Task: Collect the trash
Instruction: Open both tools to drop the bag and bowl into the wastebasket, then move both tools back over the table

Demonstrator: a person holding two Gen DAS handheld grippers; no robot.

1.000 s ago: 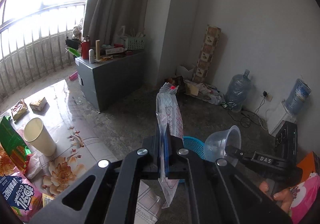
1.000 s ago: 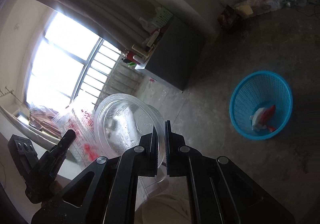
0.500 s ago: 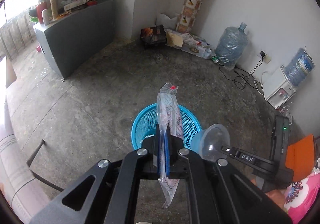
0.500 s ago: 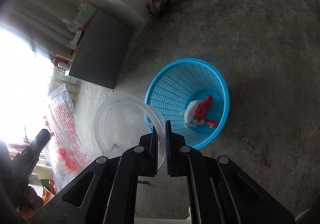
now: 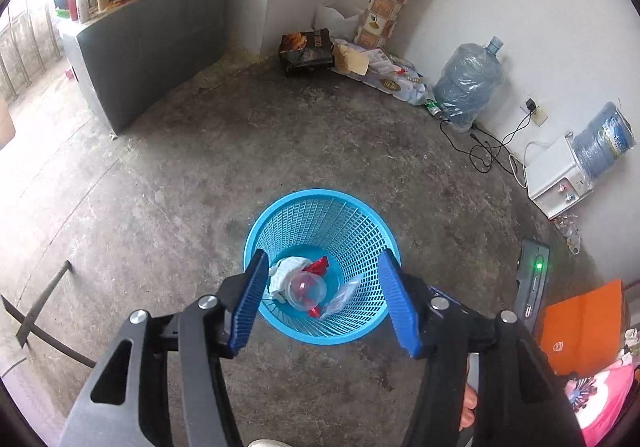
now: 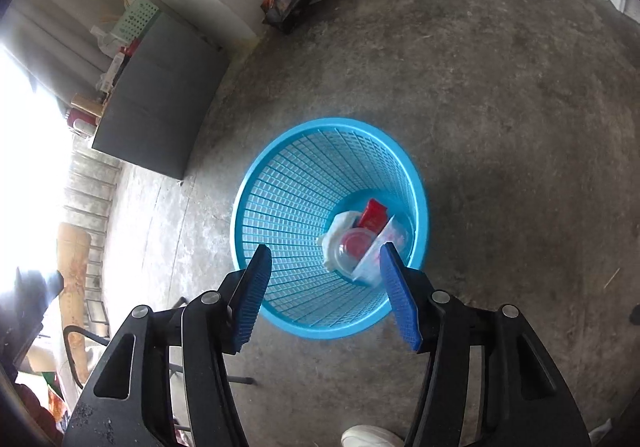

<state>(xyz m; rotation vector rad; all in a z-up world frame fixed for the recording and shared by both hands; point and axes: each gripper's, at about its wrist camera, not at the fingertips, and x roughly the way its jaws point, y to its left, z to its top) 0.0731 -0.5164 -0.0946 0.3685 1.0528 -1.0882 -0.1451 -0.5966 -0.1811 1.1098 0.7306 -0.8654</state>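
A blue mesh waste basket stands on the concrete floor; it also shows in the right wrist view. Inside lie a clear plastic cup, a clear printed plastic bag, a red wrapper and white paper. The right wrist view shows the cup, bag and red wrapper too. My left gripper is open and empty above the basket. My right gripper is open and empty above the basket.
A grey cabinet with bottles stands at the back left. Bags and papers lie along the far wall, with a water jug, cables and a white dispenser. A metal chair leg stands at left.
Both grippers swung over the basket and opened. The plastic bag left my left gripper and the clear cup left my right gripper; both now lie in the basket.
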